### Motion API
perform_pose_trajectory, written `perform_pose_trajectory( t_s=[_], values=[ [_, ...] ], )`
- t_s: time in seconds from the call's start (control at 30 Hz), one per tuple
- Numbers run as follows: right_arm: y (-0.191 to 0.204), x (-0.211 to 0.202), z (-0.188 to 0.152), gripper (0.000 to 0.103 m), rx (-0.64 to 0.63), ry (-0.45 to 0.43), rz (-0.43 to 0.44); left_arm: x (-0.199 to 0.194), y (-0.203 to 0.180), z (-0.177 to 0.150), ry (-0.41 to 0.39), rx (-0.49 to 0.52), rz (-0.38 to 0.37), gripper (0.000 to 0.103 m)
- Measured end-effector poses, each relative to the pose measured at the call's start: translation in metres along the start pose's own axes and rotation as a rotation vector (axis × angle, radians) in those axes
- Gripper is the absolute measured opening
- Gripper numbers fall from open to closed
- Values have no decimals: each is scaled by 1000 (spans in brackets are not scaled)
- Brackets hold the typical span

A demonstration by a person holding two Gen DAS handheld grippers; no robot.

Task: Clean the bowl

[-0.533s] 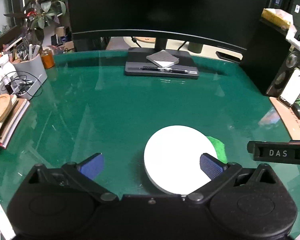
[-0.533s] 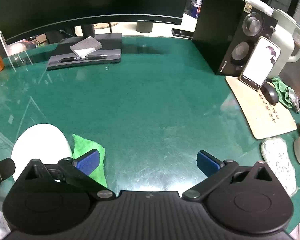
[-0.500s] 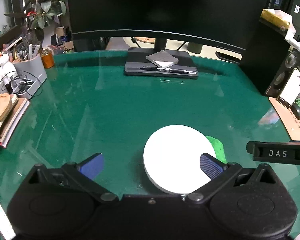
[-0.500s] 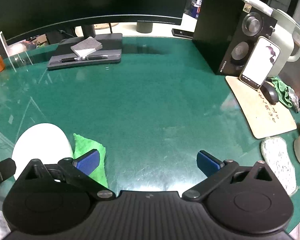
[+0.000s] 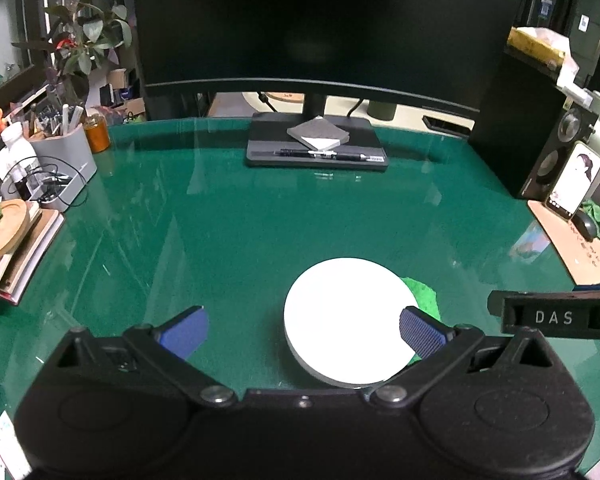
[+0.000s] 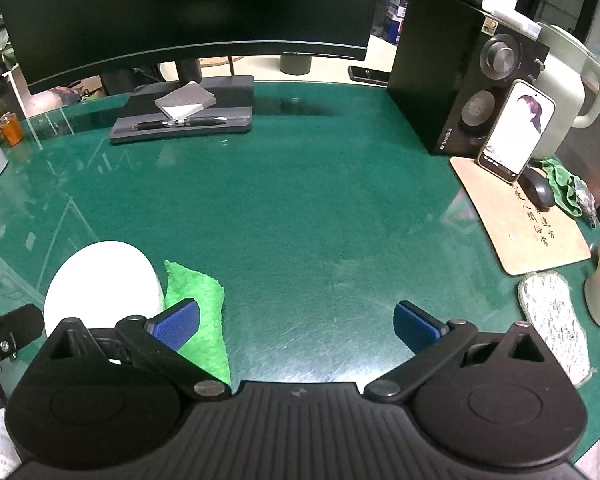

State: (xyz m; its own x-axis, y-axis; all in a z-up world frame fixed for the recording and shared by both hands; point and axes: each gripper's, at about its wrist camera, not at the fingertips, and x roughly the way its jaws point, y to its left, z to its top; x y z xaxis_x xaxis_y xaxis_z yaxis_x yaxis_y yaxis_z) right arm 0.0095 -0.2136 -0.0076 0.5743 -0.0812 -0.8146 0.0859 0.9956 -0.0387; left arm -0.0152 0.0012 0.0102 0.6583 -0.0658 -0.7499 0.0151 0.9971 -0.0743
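A white round bowl sits on the green glass desk near the front; it also shows at the lower left of the right wrist view. A green cloth lies just right of the bowl, its edge peeking out in the left wrist view. My left gripper is open, its right fingertip over the bowl's right side, and holds nothing. My right gripper is open and empty, its left fingertip over the cloth.
A monitor stand tray with a pen and a grey notepad stands at the back. A desk organiser and books are at the left. A speaker, phone, mouse and wooden mat are at the right.
Both views have shifted very slightly; the bowl and cloth lie where they were. Both grippers remain open.
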Motion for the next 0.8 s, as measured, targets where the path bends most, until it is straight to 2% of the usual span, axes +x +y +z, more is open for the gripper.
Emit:
perform_pose_trajectory(
  t_s=[0.3,0.47,0.8],
  values=[
    [0,-4,-8,103,-6,7,57,3,-9,-1,26,32,-48,103],
    [3,-6,-11,103,-26,5,64,7,-10,-2,66,45,-26,103],
    [8,-5,-17,103,-61,28,78,-1,-13,-5,62,70,-9,103]
  ],
)
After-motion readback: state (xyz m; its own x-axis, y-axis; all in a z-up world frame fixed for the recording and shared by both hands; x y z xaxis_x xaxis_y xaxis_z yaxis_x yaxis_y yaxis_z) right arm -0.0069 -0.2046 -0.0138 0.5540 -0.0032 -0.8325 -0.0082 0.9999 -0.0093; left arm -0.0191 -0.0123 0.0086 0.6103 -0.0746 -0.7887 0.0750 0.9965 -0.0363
